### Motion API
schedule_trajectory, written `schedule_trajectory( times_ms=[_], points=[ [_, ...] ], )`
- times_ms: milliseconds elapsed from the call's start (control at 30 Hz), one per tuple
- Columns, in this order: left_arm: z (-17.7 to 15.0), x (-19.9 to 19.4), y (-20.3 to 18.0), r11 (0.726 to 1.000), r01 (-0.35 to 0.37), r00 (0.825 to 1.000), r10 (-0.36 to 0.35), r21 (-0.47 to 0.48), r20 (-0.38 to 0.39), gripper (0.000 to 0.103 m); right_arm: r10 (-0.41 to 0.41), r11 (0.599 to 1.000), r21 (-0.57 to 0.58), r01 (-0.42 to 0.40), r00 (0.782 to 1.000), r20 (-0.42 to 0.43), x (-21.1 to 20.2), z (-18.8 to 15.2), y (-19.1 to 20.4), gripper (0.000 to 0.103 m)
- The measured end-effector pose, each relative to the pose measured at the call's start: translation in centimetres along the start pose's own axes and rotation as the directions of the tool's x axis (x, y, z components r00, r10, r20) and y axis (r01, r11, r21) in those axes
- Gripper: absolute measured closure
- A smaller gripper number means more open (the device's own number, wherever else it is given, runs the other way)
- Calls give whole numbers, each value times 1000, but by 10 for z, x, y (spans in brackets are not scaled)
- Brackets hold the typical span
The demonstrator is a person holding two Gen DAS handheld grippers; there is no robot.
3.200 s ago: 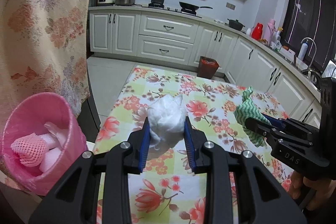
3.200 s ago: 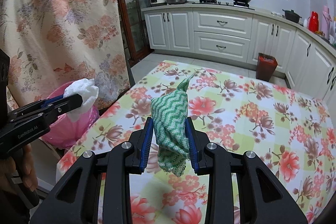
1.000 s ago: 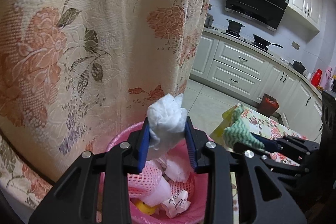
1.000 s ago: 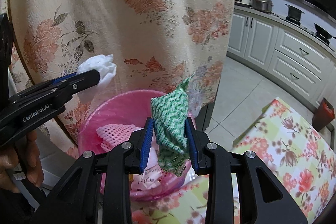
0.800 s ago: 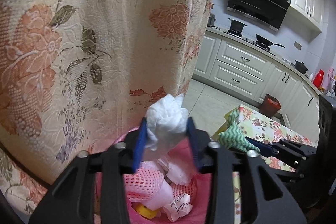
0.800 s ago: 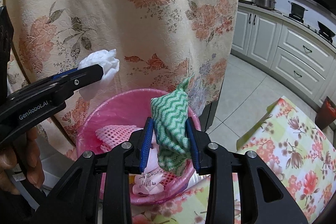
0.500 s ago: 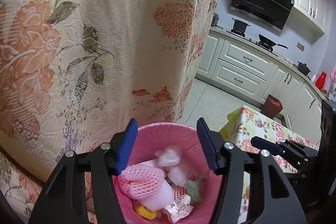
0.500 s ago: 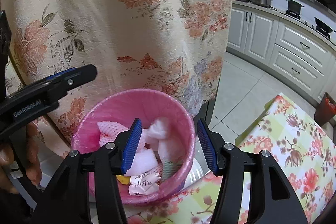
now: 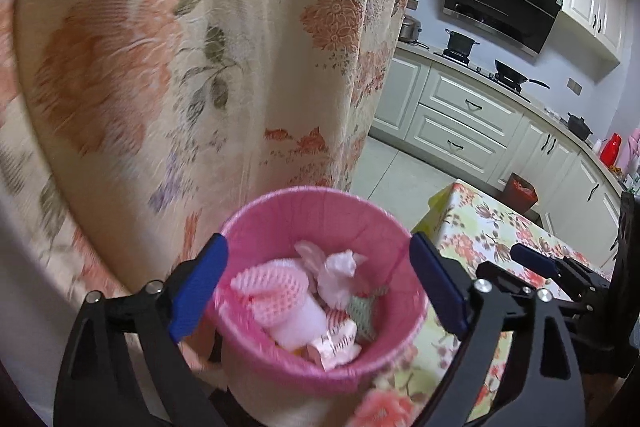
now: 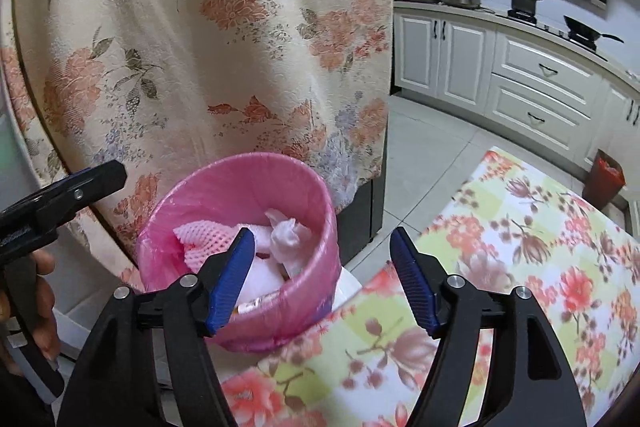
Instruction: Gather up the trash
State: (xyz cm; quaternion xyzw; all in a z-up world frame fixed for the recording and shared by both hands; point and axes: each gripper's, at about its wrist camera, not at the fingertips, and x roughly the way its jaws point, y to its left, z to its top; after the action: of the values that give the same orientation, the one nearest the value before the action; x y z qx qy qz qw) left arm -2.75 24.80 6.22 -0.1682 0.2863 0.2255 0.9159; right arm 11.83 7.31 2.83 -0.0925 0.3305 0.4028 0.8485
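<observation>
A pink trash bin (image 9: 276, 211) stands beside the table edge; it also shows in the right wrist view (image 10: 244, 179). Inside lie a white tissue wad (image 9: 338, 273), a green zigzag cloth (image 9: 366, 309), pink foam netting (image 9: 268, 285) and wrappers. My left gripper (image 9: 318, 285) is open and empty, just above the bin. My right gripper (image 10: 322, 277) is open and empty, over the bin's right rim, and it shows at the right of the left wrist view (image 9: 532, 259). The tissue wad shows in the right wrist view (image 10: 288, 231).
A floral curtain (image 9: 180, 67) hangs right behind the bin. The table with a floral cloth (image 10: 540, 247) lies to the right. White kitchen cabinets (image 10: 520, 75) and a small red bin (image 10: 606, 177) stand on the far side of the tiled floor.
Both grippers opened over the bin. The white tissue wad and the green cloth dropped in. Both grippers have since shifted slightly, with the bin lower and closer in the views.
</observation>
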Motion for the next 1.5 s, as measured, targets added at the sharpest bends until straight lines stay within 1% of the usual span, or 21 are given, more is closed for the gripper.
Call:
schedule_trajectory(
  times_ms=[167,333,467,500,533,900,1500],
  points=[
    [-16,-22,-3,1000,1,1000,-1,2,-6,6,-6,1000,-2,6,1000,21,-22,-17,4,29],
    [-26,-39,-3,1000,-11,1000,11,8,-4,5,-7,1000,-11,7,999,37,-40,-29,11,24],
    [-37,-47,-5,1000,-14,1000,15,16,-18,5,-2,1000,-8,3,999,47,-50,-37,15,22],
    [-39,-48,-4,1000,-14,1000,14,15,-20,5,0,1000,-9,1,999,47,-51,-39,17,19],
    [-42,-50,-3,1000,-15,1000,15,14,-23,5,0,1000,-13,0,999,49,-53,-41,18,18],
    [-57,-55,6,1000,-15,999,16,19,-34,5,4,1000,-29,-3,999,40,-55,-53,27,18],
    [-57,-53,6,1000,-12,999,13,20,-37,5,7,999,-32,-6,999,34,-51,-51,30,18]
  ],
)
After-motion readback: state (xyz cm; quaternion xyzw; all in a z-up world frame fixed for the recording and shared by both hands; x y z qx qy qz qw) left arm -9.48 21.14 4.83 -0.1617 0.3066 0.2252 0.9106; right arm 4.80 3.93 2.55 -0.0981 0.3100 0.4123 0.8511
